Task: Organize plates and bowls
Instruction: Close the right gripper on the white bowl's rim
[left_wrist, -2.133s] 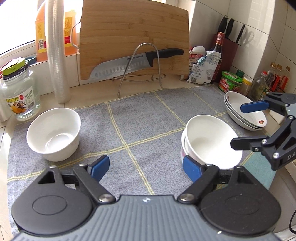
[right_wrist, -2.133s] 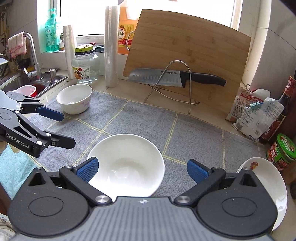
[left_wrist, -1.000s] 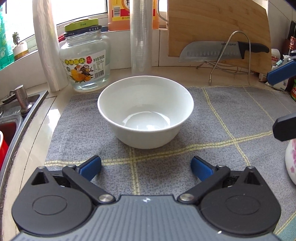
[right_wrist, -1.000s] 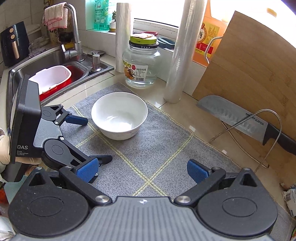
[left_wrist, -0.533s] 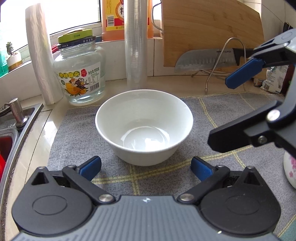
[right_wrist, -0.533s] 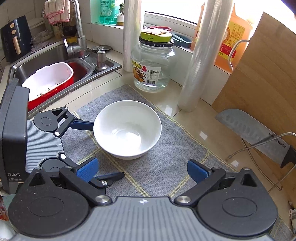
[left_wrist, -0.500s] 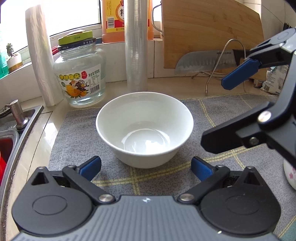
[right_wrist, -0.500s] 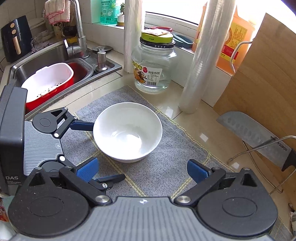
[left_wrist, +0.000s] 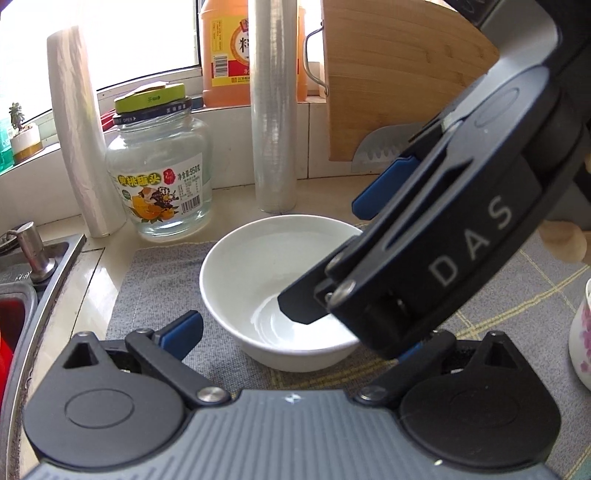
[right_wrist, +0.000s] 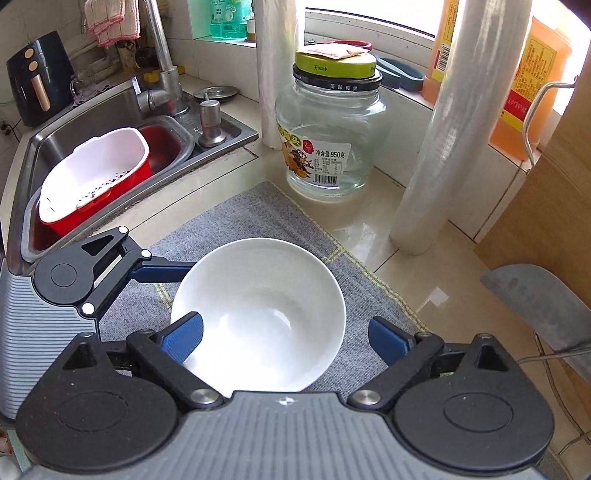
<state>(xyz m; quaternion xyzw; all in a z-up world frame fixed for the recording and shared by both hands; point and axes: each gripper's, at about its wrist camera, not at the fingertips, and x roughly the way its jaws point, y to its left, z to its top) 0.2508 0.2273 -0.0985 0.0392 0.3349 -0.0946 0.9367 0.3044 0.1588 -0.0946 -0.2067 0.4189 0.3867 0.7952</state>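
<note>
Over white bowl (right_wrist: 258, 314) rim: right gripper (right_wrist: 286, 338) fingers spread

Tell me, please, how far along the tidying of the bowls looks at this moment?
Done: nothing shown for certain. In hand: the right gripper, open, straddles the white bowl's rim above the grey mat; the left gripper waits open beside it. Left: grasping and moving it.

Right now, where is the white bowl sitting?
The white bowl sits on the grey mat near its sink-side corner, just in front of the glass jar, with the right gripper open around its near rim.
</note>
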